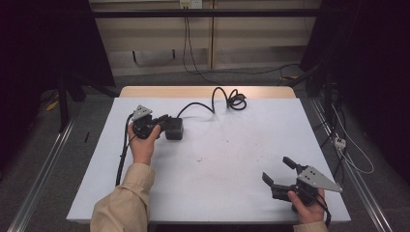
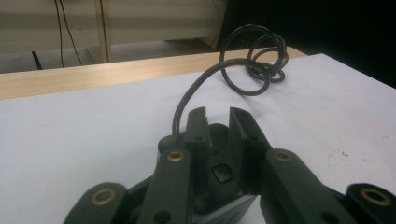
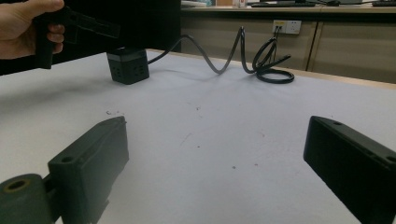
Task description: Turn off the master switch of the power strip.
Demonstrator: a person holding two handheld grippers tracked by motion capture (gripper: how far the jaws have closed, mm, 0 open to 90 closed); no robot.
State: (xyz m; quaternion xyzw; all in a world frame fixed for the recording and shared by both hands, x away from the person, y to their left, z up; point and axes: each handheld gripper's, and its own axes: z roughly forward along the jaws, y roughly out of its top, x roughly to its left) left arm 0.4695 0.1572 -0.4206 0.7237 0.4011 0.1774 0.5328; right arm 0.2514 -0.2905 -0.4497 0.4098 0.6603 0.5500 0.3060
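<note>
At upper left of the desk [image 1: 232, 159], left gripper [image 1: 162, 125] fingers clamped on the black power cube [image 1: 174, 128], cable [image 1: 220, 99] trailing back; at lower right, right gripper [image 1: 278, 172] spread wide, empty, with any move seemingly just beginning.

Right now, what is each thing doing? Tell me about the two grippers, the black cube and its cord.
Left gripper: shut on the cube, held by a hand.
Right gripper: open, holds nothing, low over the table.
Cube: upright on the table, between the left gripper's jaws.
Cord: attached to the cube, loosely coiled at the table's far edge, partly arching up.
Table: white top with small dark specks.
</note>
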